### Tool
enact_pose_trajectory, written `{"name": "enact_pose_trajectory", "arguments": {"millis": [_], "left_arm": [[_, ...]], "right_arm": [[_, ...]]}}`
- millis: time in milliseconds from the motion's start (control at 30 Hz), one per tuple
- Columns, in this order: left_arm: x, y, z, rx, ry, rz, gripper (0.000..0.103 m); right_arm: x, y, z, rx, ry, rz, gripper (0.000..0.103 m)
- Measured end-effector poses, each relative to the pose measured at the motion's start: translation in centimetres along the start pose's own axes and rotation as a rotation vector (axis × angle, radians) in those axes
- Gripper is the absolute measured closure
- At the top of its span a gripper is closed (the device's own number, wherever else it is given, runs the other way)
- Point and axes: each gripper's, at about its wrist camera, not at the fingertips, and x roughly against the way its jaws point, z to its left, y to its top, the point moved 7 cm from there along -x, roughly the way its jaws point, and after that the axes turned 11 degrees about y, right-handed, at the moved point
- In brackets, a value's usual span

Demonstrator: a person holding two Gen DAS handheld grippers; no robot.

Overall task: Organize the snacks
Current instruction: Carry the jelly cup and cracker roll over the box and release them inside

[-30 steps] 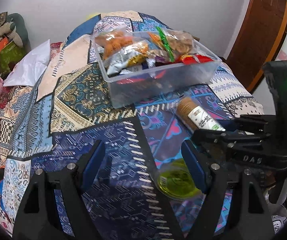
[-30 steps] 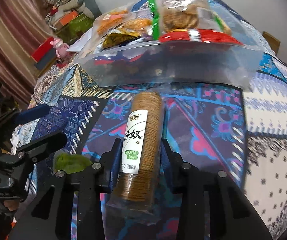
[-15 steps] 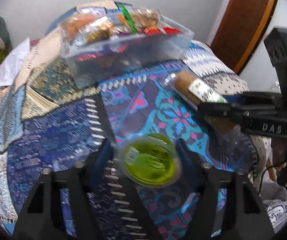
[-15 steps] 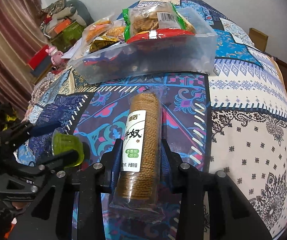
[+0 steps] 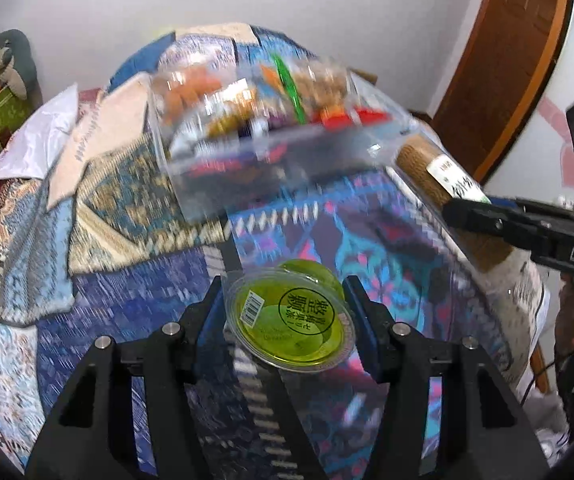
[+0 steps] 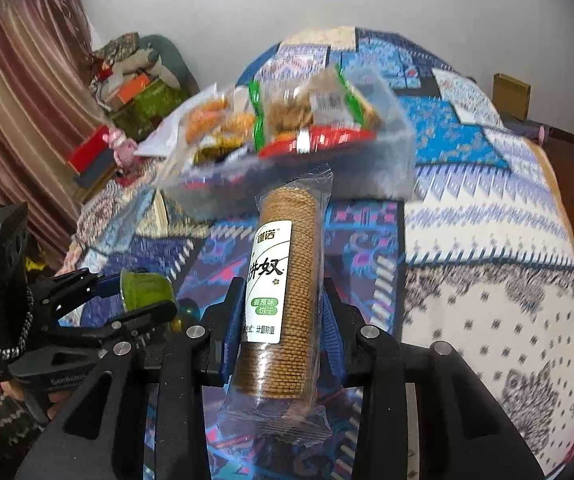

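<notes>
In the left wrist view, a white pillow (image 5: 37, 142) lies at the left edge on the patterned bedspread (image 5: 119, 184). At lower centre the left gripper (image 5: 287, 316) is clamped on a green jelly cup (image 5: 291, 326), its blue pads pressing the cup's two sides, with the printed lid tilted toward the camera and the cup lifted clear of the cloth. Above it, at upper centre, sits a clear plastic bin (image 5: 271, 156), blurred, heaped with bagged snacks. At the right edge the right gripper (image 5: 483, 220) grasps a biscuit roll (image 5: 435, 172). In the right wrist view, the left gripper (image 6: 143, 300) with its cup (image 6: 145, 292) shows at lower left; at centre the right gripper (image 6: 283, 328) squeezes the biscuit roll (image 6: 287, 280), which points toward the bin (image 6: 295, 168) behind it.
</notes>
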Motion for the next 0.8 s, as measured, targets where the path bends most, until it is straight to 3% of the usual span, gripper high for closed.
{"name": "enact_pose_trajectory", "arguments": {"millis": [367, 800], "left_arm": [[0.4, 9.3, 0.5, 0.048, 0.017, -0.145, 0.046], [-5.2, 15.1, 0.7, 0.066, 0.053, -0.143, 0.046]], "right_arm": [[1.8, 6.4, -1.8, 0.013, -0.045, -0.141, 0.07], [-0.6, 12.4, -5.6, 0.019, -0.121, -0.168, 0.07]]}}
